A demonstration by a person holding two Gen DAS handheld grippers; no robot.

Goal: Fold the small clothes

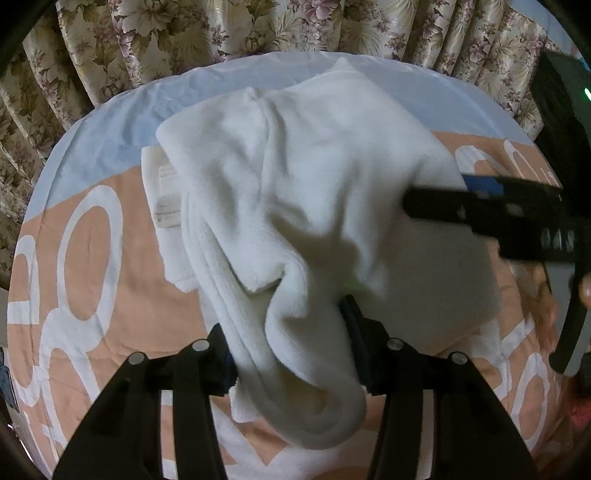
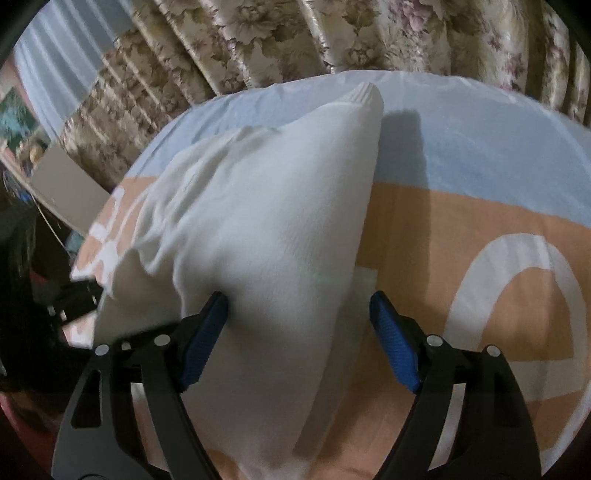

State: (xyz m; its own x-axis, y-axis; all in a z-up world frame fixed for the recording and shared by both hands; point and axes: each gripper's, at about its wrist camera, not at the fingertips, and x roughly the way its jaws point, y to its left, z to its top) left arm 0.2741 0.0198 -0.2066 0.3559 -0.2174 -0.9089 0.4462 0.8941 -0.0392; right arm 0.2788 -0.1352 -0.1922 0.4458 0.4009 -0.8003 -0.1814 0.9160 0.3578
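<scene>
A white fleece garment (image 1: 295,177) lies partly lifted over the peach, blue and white bed sheet (image 1: 96,258). A bunched fold of it fills the space between the fingers of my left gripper (image 1: 288,339), whose jaws stand apart around it. My right gripper (image 1: 436,201) reaches in from the right in the left wrist view, its tip at the garment's right edge. In the right wrist view the garment (image 2: 266,229) drapes between the blue pads (image 2: 391,339) of my right gripper (image 2: 299,317), which stand wide apart, the right pad clear of the cloth.
Floral curtains (image 1: 258,29) hang behind the bed. A white label patch (image 1: 166,199) shows on the garment's left side. Dark clutter (image 2: 33,266) sits off the bed's left edge in the right wrist view. The sheet (image 2: 480,221) extends bare to the right.
</scene>
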